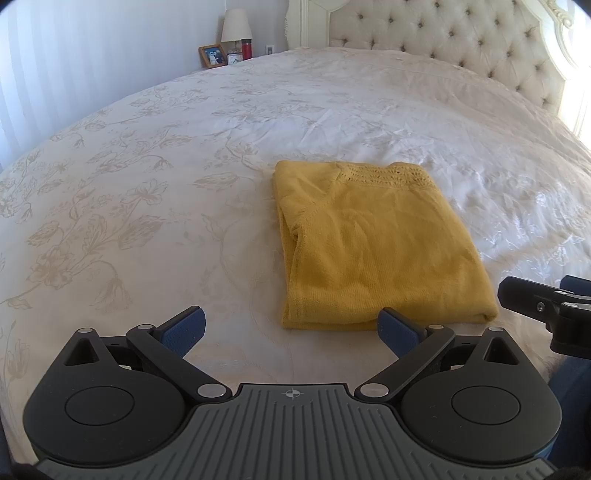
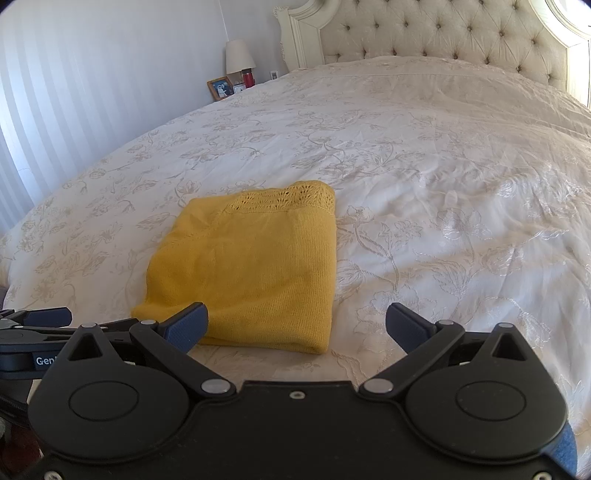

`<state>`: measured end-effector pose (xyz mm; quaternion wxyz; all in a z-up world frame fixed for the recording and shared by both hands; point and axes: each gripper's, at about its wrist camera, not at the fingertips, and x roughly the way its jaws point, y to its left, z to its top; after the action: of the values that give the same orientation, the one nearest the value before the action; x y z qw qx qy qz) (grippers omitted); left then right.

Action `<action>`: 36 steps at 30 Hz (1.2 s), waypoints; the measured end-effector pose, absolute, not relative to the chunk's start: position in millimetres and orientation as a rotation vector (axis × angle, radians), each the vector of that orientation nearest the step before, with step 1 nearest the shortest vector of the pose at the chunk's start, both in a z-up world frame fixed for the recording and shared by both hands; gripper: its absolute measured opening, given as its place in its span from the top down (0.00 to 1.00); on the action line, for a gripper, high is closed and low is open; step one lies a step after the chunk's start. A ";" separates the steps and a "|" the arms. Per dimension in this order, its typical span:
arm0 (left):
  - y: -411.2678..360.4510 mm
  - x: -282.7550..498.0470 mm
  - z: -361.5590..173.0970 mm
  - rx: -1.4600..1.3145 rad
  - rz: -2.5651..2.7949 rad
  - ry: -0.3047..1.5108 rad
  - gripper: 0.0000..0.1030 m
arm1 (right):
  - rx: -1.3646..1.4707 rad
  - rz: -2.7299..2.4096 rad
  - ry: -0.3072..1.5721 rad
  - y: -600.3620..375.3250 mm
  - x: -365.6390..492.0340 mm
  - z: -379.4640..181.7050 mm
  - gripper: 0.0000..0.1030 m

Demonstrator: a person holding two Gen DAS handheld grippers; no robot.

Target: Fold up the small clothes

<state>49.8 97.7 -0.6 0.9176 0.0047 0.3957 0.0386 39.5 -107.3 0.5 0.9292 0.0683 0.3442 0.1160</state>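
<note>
Yellow sweater [image 1: 373, 251] lies folded square; both grippers, left gripper [image 1: 291, 330] and right gripper [image 2: 297, 325], gape wide, empty, just short of its near edge: press flat, don't drag.

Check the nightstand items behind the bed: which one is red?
The small cylindrical container, standing beside the lamp at its base. The lamp's shade is cream, the picture frame left of it is wooden brown; nothing else there is red.

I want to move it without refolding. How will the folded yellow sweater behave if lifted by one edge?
The yellow sweater looks like soft, loose knit, so it would probably droop and unfold. Its stacked layers lie free, so they would likely slide apart. On the smooth bedspread, a push would probably bunch it.
</note>
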 end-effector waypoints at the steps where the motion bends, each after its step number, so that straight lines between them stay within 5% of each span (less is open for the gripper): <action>1: 97.7 49.7 -0.8 0.009 0.079 0.814 0.02 | 0.140 0.238 0.705 -107.2 39.2 0.7 0.01; 36: 93.4 49.3 -3.5 0.026 0.082 0.810 0.02 | 0.140 0.238 0.705 -107.4 39.3 0.7 0.01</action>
<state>49.3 93.4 -3.5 0.9183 0.0128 0.3937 0.0400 39.3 -107.4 0.7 0.9292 0.0685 0.3442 0.1160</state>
